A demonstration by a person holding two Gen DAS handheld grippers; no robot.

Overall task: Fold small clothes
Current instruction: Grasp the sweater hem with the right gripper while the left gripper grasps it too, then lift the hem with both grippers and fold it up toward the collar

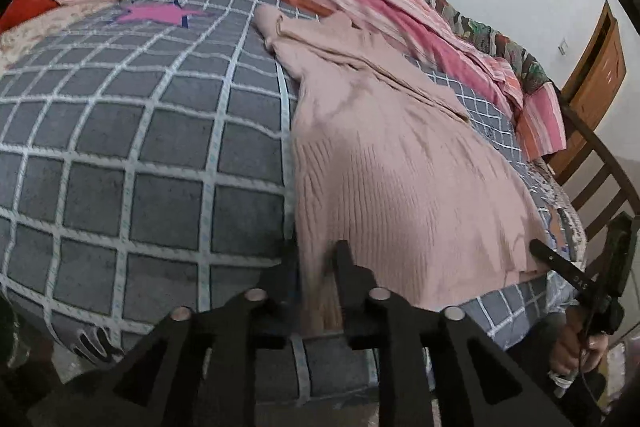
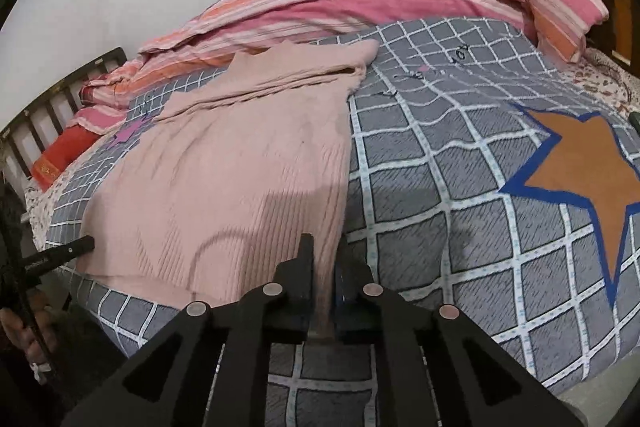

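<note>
A pale pink ribbed knit sweater (image 1: 400, 163) lies flat on the grey checked bedspread (image 1: 140, 147). Its sleeves are folded across its far end. My left gripper (image 1: 316, 267) is shut on the sweater's near left hem corner. My right gripper (image 2: 324, 263) is shut on the sweater's (image 2: 240, 167) near right hem corner. The right gripper shows in the left wrist view (image 1: 560, 263) at the sweater's other corner. The left gripper shows in the right wrist view (image 2: 60, 253) at the left edge.
A pink and orange striped quilt (image 2: 360, 11) is bunched along the far side of the bed by the white wall. A striped pillow (image 2: 560, 3) lies at the far right. An orange star patch (image 2: 592, 167) marks the bedspread (image 2: 440, 187). A wooden bed frame (image 1: 600, 171) stands at the bed's end.
</note>
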